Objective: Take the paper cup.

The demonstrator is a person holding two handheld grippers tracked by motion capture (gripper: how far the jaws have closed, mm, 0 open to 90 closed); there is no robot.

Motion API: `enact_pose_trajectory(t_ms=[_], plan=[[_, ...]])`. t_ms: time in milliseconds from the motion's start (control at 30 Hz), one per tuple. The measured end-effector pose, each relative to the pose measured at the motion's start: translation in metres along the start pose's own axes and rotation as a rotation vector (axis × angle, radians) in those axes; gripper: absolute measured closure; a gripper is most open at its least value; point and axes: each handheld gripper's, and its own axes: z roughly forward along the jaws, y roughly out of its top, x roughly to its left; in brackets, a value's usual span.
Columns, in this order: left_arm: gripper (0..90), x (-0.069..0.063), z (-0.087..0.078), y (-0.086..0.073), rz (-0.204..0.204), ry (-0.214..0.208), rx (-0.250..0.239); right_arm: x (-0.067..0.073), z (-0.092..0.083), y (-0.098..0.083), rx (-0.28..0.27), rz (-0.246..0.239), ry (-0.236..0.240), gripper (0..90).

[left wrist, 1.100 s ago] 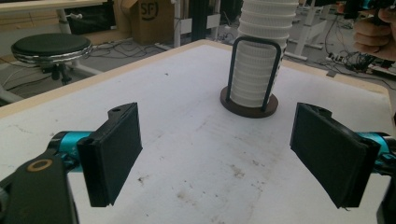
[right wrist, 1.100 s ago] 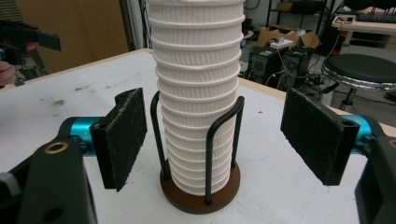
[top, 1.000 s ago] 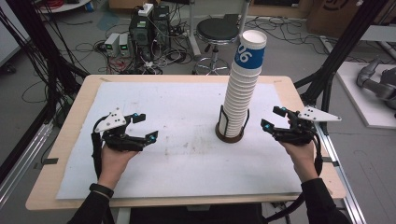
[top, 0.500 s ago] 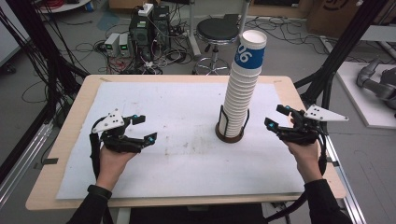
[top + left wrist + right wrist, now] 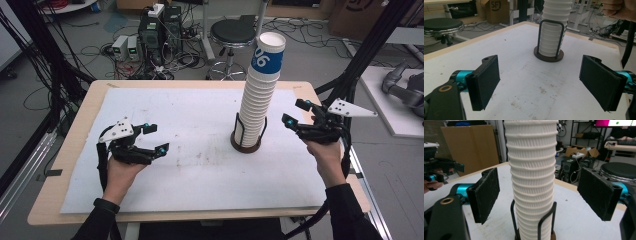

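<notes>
Tall stack of ribbed white paper cups [image 5: 259,95] stands right of centre in the high view, seated in a dark wire holder [image 5: 246,141] on the white sheet covering the table [image 5: 70,130] (top cup carries blue print). Left gripper [image 5: 156,139] at lower left, jaws wide, holding nothing, well apart from the stack. Right gripper [image 5: 297,114] at right of frame near the stack, jaws wide on either side of it in its own view, not touching.

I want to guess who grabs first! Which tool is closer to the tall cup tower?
The right tool. It sits open just beside the cup tower, aimed straight at it. The left tool is open too, but far off across the white table.
</notes>
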Motion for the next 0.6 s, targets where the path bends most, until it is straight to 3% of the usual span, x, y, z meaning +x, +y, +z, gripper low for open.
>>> enact_pose_trajectory(t_ms=[400,600], plan=[[16.5,-0.001,0.005,-0.003,-0.008,-0.034,0.014,-0.003,0.028,0.031,-0.003,0.008,0.025,16.4],[16.5,-0.002,0.006,-0.003,-0.011,-0.037,0.018,-0.002,0.043,0.046,0.026,0.005,0.008,14.8]])
